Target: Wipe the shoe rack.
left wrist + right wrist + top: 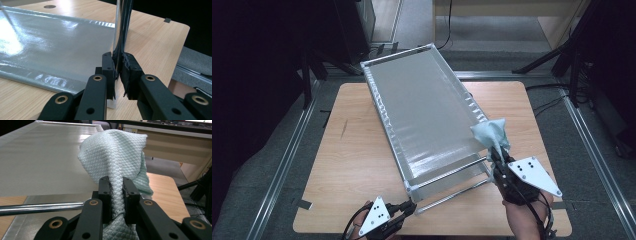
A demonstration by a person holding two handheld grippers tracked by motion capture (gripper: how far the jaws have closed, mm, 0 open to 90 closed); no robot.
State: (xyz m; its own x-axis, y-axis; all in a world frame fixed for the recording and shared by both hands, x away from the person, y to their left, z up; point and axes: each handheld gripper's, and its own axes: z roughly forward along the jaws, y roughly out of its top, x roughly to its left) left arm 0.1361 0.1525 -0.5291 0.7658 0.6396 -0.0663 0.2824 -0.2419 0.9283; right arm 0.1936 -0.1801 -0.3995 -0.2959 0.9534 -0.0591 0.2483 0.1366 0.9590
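We hold the right gripper (496,150) at the near right corner of the rack (422,100), and its jaws are pinched on a pale green cloth (492,132). In the right gripper view the cloth (117,157) is squeezed into a narrow neck between the two black pads and then billows out just beyond and above the fingertips, with a loose end hanging down behind them toward the hand. The rack's grey shelf sheet (42,157) lies ahead and to the left of this gripper, and the cloth's bunched top sits against the sheet's right edge; whether it presses on the sheet we cannot tell. A metal rod (40,208) of the rack runs across just left of the jaws, close beneath them.

Our left gripper (411,206) is at the rack's near left corner. In the left gripper view its jaws are pressed together on an upright post (121,30) of the rack, which rises straight up from between the pads. The shiny sheet (55,47) spreads away to the left of that gripper, and the bare wooden table (155,45) lies to its right.
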